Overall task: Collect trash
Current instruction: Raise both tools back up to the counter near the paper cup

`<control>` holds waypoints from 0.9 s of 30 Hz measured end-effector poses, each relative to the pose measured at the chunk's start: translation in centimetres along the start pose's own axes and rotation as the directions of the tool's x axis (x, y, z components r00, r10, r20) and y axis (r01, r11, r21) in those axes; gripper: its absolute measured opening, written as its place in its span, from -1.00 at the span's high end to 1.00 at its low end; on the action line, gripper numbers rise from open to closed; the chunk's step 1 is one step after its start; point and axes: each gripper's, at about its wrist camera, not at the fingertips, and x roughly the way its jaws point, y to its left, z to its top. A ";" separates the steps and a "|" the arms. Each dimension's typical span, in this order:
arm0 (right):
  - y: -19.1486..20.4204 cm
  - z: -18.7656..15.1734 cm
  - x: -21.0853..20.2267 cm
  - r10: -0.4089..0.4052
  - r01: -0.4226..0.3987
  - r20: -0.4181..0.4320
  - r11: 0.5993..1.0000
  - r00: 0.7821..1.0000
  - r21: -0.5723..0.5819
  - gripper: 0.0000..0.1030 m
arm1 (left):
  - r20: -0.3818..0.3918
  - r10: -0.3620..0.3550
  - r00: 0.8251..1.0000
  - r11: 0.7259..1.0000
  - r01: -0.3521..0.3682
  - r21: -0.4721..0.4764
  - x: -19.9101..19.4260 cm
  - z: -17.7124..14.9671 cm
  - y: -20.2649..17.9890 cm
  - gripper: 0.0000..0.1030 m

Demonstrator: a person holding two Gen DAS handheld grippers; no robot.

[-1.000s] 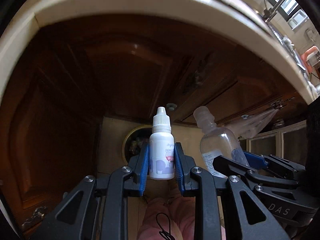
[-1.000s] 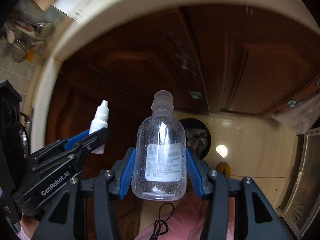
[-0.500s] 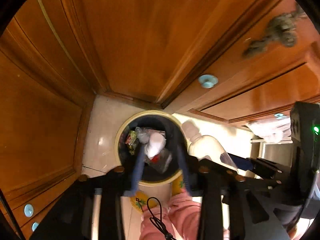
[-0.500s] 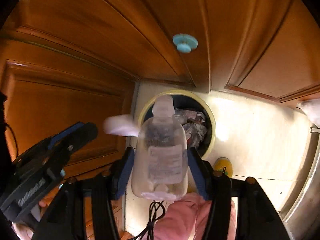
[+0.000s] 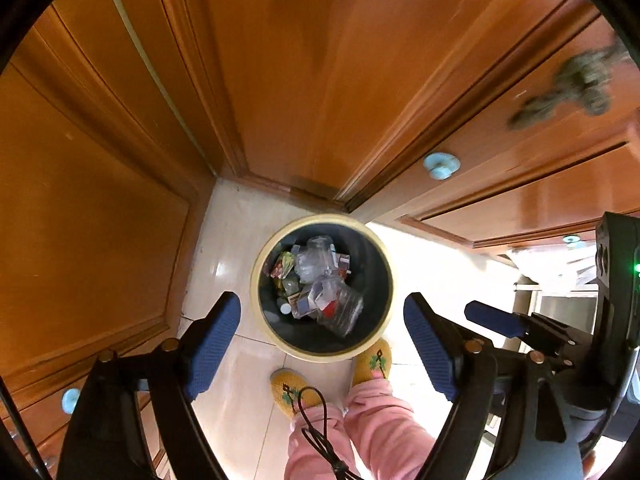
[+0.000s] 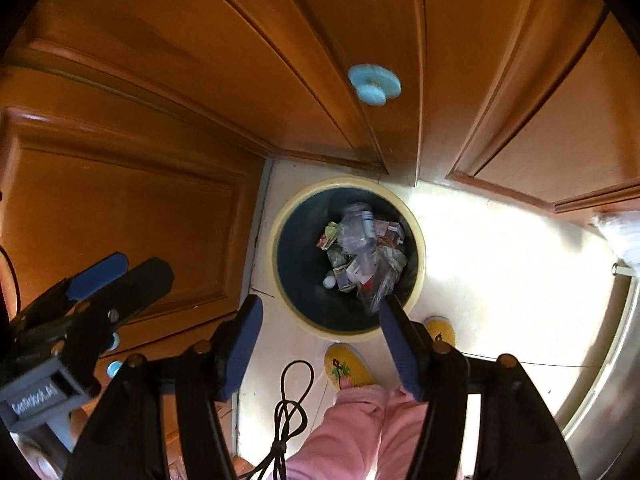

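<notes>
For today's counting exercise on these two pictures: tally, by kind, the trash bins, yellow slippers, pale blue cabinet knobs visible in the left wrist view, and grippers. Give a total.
Trash bin: 1
Yellow slippers: 2
Pale blue cabinet knobs: 3
Grippers: 2, the left gripper and right gripper, both empty, jaws opening
Total: 8

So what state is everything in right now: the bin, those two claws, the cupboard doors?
Bin: upright, lidless, part full of trash.
Left gripper: opening, nothing between its jaws.
Right gripper: opening, nothing between its jaws.
Cupboard doors: closed.
</notes>
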 end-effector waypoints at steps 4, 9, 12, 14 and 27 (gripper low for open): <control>1.9 -0.5 -5.4 0.012 -0.010 0.046 0.999 0.999 -0.030 -0.19 | 0.045 0.008 0.999 0.999 -0.010 0.034 -5.7 0.1 -1.3 -0.60; 4.3 -1.0 -12.8 0.033 -0.027 0.101 0.998 0.994 -0.055 -0.19 | 0.125 0.020 0.992 0.997 -0.028 0.069 -14.3 0.5 -2.3 -0.60; 6.0 -1.6 -17.6 0.045 -0.034 0.151 0.997 0.988 -0.073 -0.19 | 0.183 0.018 0.983 0.996 -0.033 0.082 -19.7 0.9 -2.8 -0.60; 7.5 -2.0 -20.9 0.048 -0.033 0.189 0.996 0.981 -0.085 -0.19 | 0.224 0.017 0.974 0.995 -0.038 0.092 -23.2 1.3 -3.2 -0.60; 14.5 -1.6 -38.1 0.049 0.008 0.457 0.993 0.888 -0.122 -0.19 | 0.483 -0.003 0.876 0.983 -0.085 0.160 -40.4 3.8 -4.7 -0.62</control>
